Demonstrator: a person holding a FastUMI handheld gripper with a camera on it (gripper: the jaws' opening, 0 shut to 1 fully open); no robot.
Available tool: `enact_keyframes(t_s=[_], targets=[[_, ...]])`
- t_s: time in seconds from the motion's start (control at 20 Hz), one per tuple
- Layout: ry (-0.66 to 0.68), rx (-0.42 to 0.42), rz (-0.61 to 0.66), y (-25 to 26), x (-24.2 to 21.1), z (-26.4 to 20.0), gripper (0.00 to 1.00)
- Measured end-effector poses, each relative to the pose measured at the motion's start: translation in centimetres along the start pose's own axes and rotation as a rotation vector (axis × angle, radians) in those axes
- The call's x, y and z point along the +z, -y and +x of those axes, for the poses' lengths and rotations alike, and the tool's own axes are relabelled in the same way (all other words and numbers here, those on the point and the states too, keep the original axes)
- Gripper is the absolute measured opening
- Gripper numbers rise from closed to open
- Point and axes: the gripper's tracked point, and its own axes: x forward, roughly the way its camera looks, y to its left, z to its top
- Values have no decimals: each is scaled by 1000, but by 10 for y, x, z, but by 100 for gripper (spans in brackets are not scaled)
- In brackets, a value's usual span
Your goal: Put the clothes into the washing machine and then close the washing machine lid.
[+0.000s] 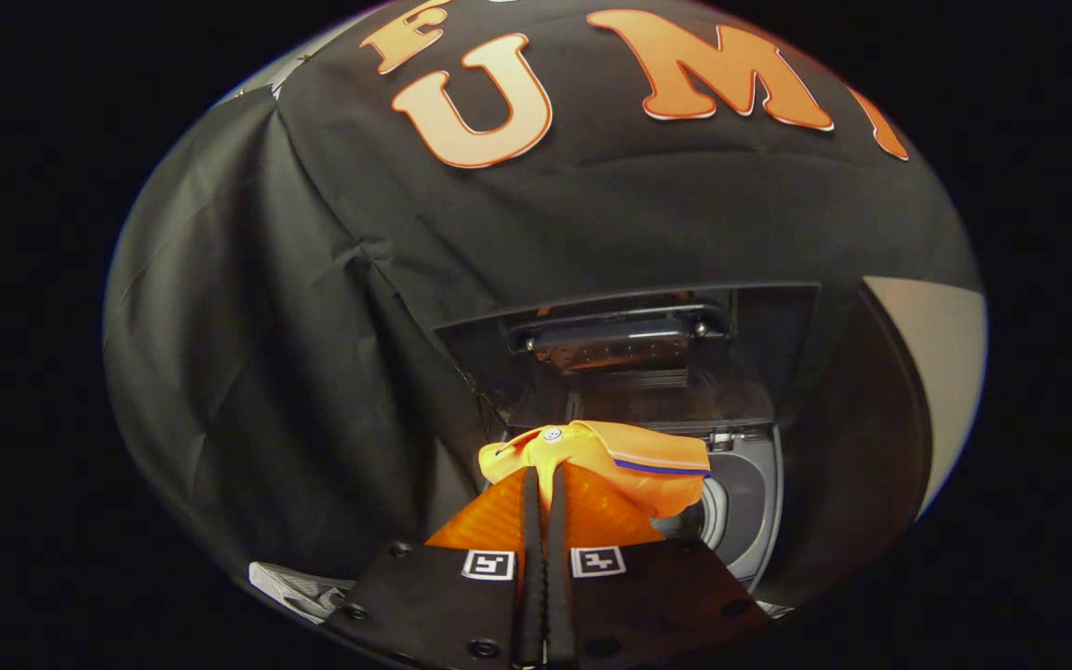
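The gripper (543, 475) pinches a soft, crumpled orange garment with a white button and purple stripe (610, 456) between nearly closed fingers. It hangs above the dark, smooth plastic washing machine (750, 502), whose glossy flat lid (629, 344) stands raised beyond.

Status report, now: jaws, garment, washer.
Gripper jaws shut on orange garment, held above the washing machine opening. Lid up. Nothing between garment and drum.

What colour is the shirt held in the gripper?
Orange, with a blue stripe along one edge; the shirt shows best in the gripper view, pinched by the gripper.
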Motion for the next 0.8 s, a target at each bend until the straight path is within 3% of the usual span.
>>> enact_keyframes(t_s=[0.2,0.55,0.8], targets=[[-28,-9,22,20,-21,48,9],[-150,-60,95,72,-103,108,9],[-230,-88,69,93,-135,144,9]])
